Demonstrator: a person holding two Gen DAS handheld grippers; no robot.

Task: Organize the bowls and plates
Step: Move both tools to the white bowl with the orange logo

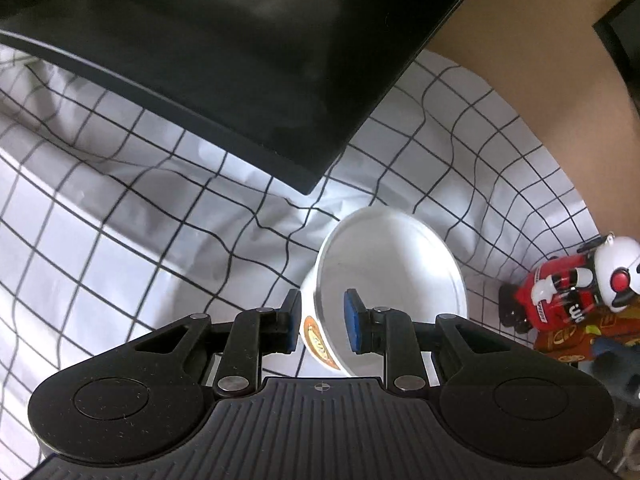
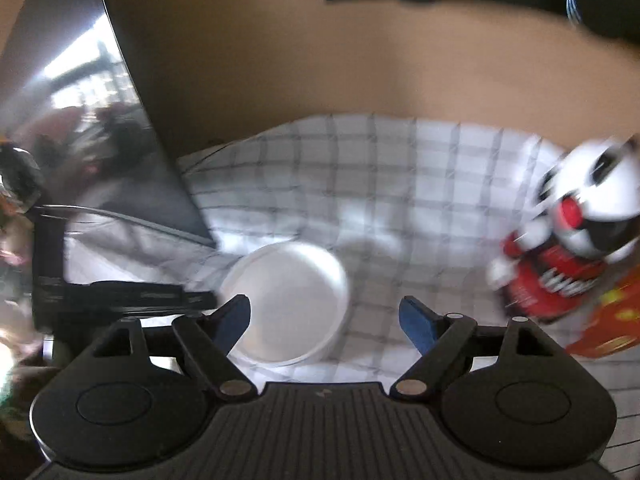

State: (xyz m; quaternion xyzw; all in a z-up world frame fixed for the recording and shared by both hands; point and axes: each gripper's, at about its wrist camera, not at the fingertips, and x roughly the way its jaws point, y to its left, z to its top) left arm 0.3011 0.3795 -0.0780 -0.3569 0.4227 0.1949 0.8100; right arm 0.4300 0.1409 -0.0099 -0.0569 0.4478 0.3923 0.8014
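White checked cloth (image 1: 120, 216) with thin black lines covers the table, rumpled into folds. At the left of the left wrist view a black monitor (image 1: 224, 60) slants over the cloth, its lower corner hanging just above a white bowl (image 1: 392, 276). The bowl is tilted, its mouth turned toward the camera, with an orange label low on its outer wall. The left gripper (image 1: 323, 320) is narrowed onto the bowl's rim: one blue pad lies against the outside wall, the other inside. Further right, at the cloth's edge, a red and white figure (image 1: 568, 292) stands above an orange box (image 1: 576, 340); tan wall rises behind.

The right wrist view is blurred. At its left the monitor (image 2: 80, 120) shows as a dark glossy panel with reflections, and a black stand (image 2: 104, 300) sits below it. Next comes the bowl (image 2: 292, 300), its round white mouth lying past and between the fingers of the right gripper (image 2: 326, 320). That gripper is spread wide and grips nothing; its blue pads stand clear of the rim. At the right edge the figure (image 2: 568, 248) and box (image 2: 608, 320) smear together.
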